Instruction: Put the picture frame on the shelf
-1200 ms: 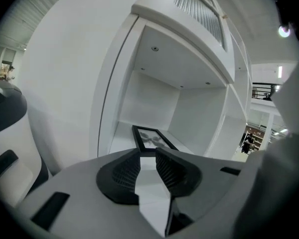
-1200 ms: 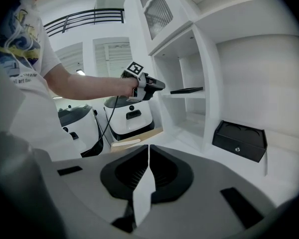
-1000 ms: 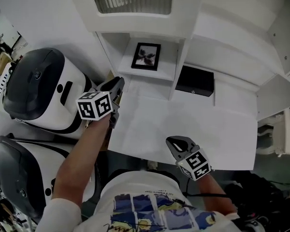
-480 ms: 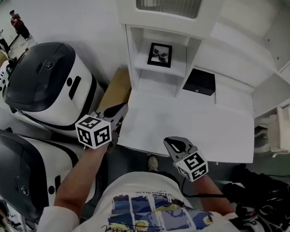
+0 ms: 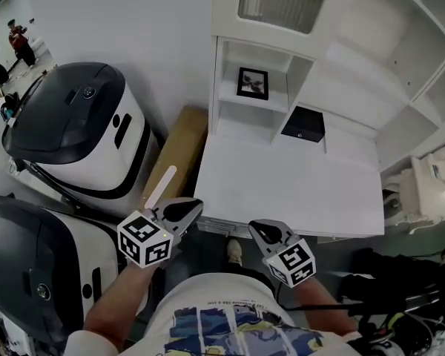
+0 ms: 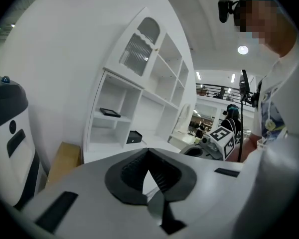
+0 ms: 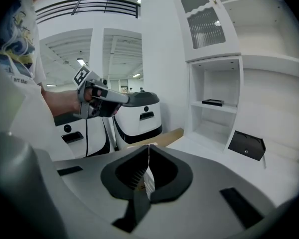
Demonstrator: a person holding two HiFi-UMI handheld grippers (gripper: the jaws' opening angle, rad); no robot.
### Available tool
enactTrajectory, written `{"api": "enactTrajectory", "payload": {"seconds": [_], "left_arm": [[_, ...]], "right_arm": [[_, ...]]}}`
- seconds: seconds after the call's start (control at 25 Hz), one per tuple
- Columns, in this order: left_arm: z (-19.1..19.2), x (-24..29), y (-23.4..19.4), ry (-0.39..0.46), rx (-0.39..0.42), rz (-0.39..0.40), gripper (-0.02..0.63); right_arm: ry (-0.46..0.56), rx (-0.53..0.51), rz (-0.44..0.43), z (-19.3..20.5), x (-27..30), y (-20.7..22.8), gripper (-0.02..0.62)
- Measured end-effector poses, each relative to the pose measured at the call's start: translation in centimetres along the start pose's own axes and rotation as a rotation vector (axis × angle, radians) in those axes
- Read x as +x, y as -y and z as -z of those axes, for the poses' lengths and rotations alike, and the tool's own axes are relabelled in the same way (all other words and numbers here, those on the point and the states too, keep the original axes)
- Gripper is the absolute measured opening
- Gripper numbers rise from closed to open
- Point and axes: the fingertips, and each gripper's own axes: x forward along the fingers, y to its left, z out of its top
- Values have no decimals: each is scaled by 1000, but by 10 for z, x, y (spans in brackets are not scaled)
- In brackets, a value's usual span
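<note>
Picture frame [image 5: 252,83] lies on the shelf [image 5: 238,104] in the cabinet's left cubby, walls close on either side. Left tongs [image 5: 184,212] and right tongs [image 5: 265,233] are both pinched together with nothing between them, held just off the table's [image 5: 282,191] near edge. Open white top runs from that edge back to a black box [image 5: 304,124].

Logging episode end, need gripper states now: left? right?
Left gripper: shut, nothing between the jaws.
Right gripper: shut, nothing between the jaws.
</note>
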Motion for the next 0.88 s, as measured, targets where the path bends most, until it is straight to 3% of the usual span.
{"api": "enactTrajectory", "payload": {"seconds": [0.36, 0.88], "left_arm": [[46, -62, 44, -29, 27, 70, 14], [70, -99, 74, -34, 55, 119, 14]], "right_arm": [[6, 13, 38, 11, -15, -65, 25], [11, -16, 40, 9, -24, -117, 25]]}}
